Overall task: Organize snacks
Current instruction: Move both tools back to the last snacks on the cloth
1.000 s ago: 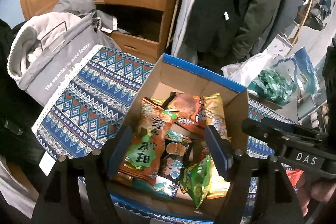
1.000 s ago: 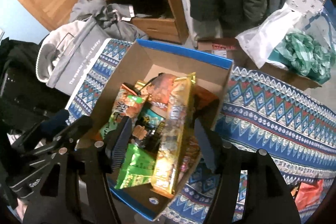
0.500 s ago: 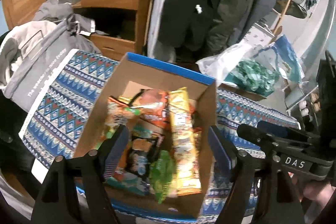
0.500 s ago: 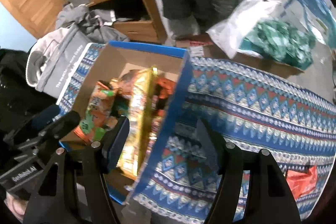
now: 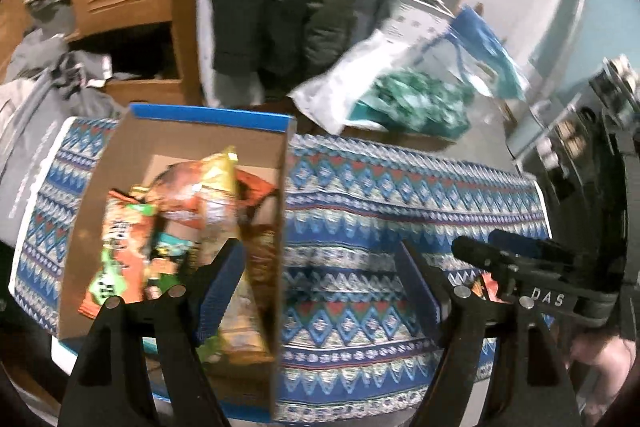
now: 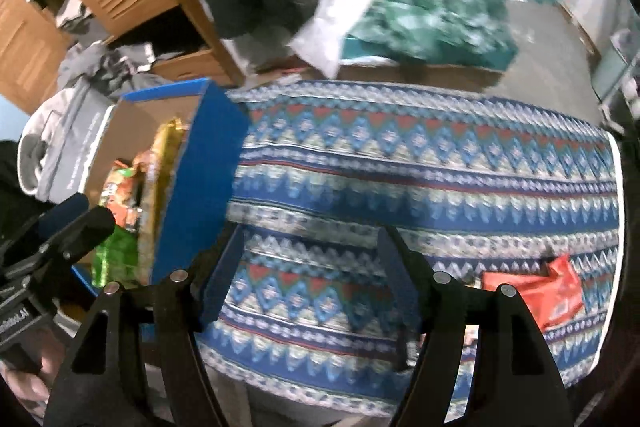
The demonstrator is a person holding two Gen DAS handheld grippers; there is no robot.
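While both tools point(image 5: 320, 279) point(image 6: 308, 259) hang parted and empty, snacks point(image 5: 168, 223) fill the box point(image 5: 208, 115). Red packet point(image 6: 532, 291) lies loose on bench point(image 6: 440, 155); likely next.

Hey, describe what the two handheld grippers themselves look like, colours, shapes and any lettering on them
Both are matt black plastic. The left gripper and right gripper each have two angular arms with triangular cut-outs and silver rivets, ending in ribbed blue finger pads. Seen from the left wrist camera, the right gripper's body bears white lettering "DAS". Part of a bare hand shows behind it; no sleeve is visible.
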